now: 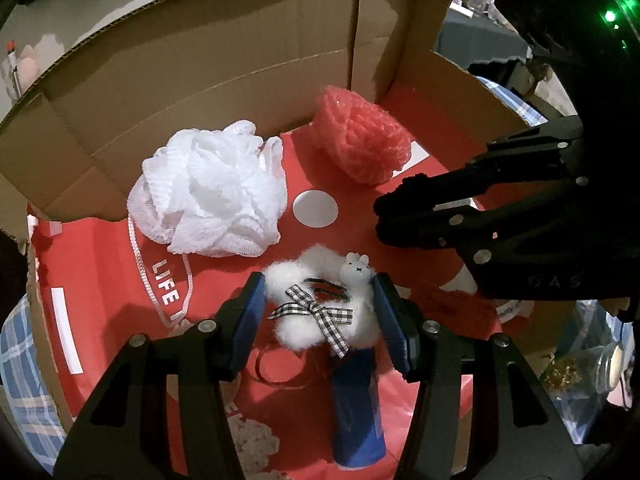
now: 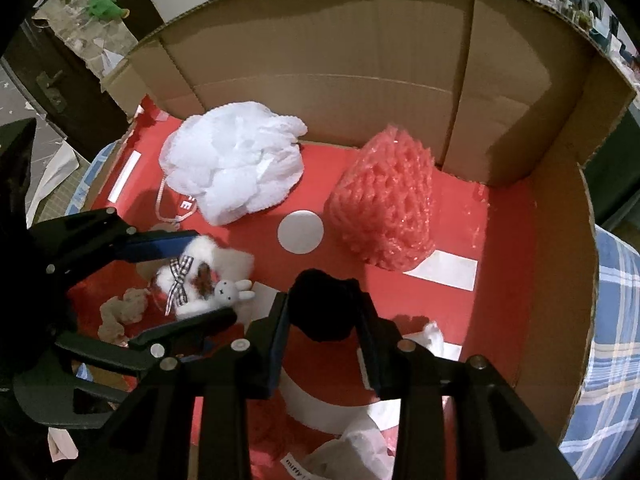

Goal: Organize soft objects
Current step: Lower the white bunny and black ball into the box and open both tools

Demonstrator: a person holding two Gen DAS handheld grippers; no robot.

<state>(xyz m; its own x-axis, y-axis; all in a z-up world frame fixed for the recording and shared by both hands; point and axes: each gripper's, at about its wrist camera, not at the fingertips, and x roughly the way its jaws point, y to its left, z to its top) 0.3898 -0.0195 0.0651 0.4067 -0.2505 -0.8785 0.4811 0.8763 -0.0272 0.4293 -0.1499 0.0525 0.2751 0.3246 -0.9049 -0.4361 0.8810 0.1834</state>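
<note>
Two grippers work inside a cardboard box (image 1: 224, 60) whose floor is red with white print and whose brown flaps stand up along the far side and the right. Largest of the soft things is the white mesh sponge (image 1: 212, 188), a ruffled ball with a pink-white cord trailing from it, lying at the back left against the flap. Near it to the right sits the coral mesh sponge (image 1: 360, 140), tight and knobbly, close to the back corner. Between the two, on the floor, shows a white printed dot (image 2: 301, 232) with bare red floor around it, and more open floor runs along the right wall.

Nearer the front lies the fluffy white ring (image 1: 320, 304), fitted with a checked ribbon bow and a small white rabbit figure (image 1: 355, 271). The left gripper (image 1: 320, 320) has its blue-padded fingers on either side of this ring, touching its fluff, so it appears held. The right gripper (image 2: 325, 312) is closed narrowly on a black pompom (image 2: 324, 304), which hangs over the middle of the floor, apart from the sponges. A blue tube (image 1: 358, 408) lies under the left gripper.
</note>
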